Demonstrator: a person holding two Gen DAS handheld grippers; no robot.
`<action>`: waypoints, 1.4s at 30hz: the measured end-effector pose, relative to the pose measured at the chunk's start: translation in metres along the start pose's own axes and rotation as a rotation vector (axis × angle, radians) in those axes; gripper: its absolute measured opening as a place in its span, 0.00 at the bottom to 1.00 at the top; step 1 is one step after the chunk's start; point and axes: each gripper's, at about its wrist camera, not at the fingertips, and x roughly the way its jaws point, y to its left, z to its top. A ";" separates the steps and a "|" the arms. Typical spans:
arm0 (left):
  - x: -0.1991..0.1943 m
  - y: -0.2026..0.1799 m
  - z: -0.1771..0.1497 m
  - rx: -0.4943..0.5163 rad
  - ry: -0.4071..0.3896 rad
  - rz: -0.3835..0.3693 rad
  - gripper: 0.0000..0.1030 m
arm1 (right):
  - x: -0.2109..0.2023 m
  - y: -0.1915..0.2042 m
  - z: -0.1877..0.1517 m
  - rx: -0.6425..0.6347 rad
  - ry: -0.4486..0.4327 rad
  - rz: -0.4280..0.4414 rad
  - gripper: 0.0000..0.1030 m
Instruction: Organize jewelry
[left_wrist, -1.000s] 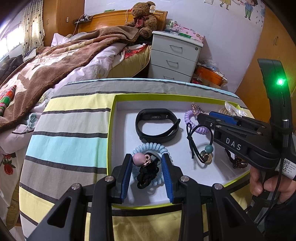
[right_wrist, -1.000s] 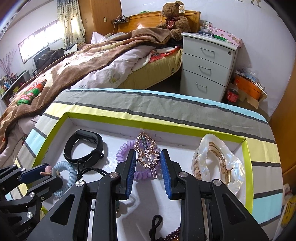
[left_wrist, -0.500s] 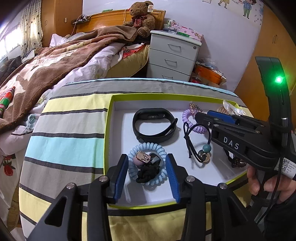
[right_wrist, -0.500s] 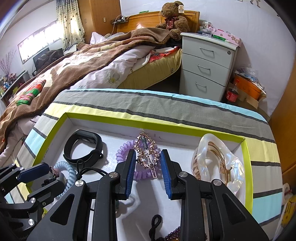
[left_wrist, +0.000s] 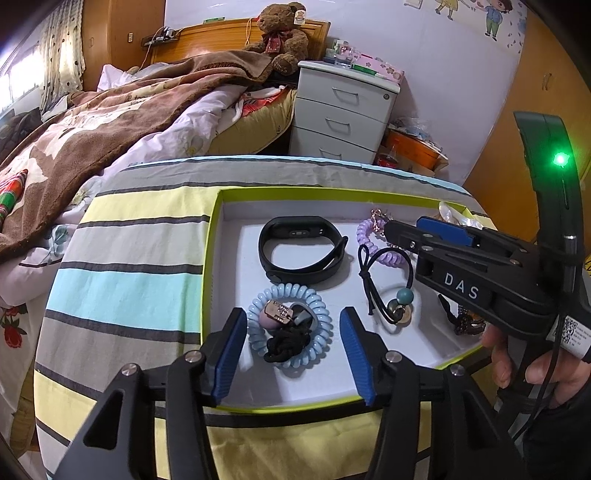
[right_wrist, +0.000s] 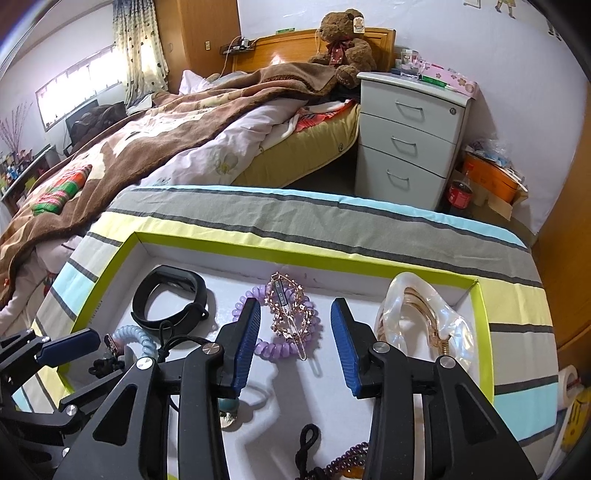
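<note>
Now both grippers are letting go. Left gripper (left_wrist: 291, 343): jaws opening w/ the pale blue spiral hair tie (left_wrist: 289, 329) & the black scrunchie w/ pink bead (left_wrist: 284, 334) lying loose between them, pads clear. A sec ago they pinched that bundle. Right gripper (right_wrist: 294, 341): jaws opening too, rose-gold flower hair clip (right_wrist: 290, 314) resting on the lilac coil tie (right_wrist: 275, 341). Both lie in the white tray w/ lime rim (left_wrist: 210, 258); prob. placed, next item due.
</note>
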 end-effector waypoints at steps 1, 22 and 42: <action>-0.001 -0.001 0.000 -0.001 0.000 -0.001 0.55 | -0.002 0.000 0.000 0.002 -0.004 0.000 0.40; -0.037 -0.011 -0.013 0.025 -0.065 0.098 0.64 | -0.077 0.008 -0.039 0.057 -0.120 -0.021 0.46; -0.074 -0.025 -0.062 0.048 -0.137 0.157 0.64 | -0.129 0.011 -0.115 0.127 -0.147 -0.072 0.47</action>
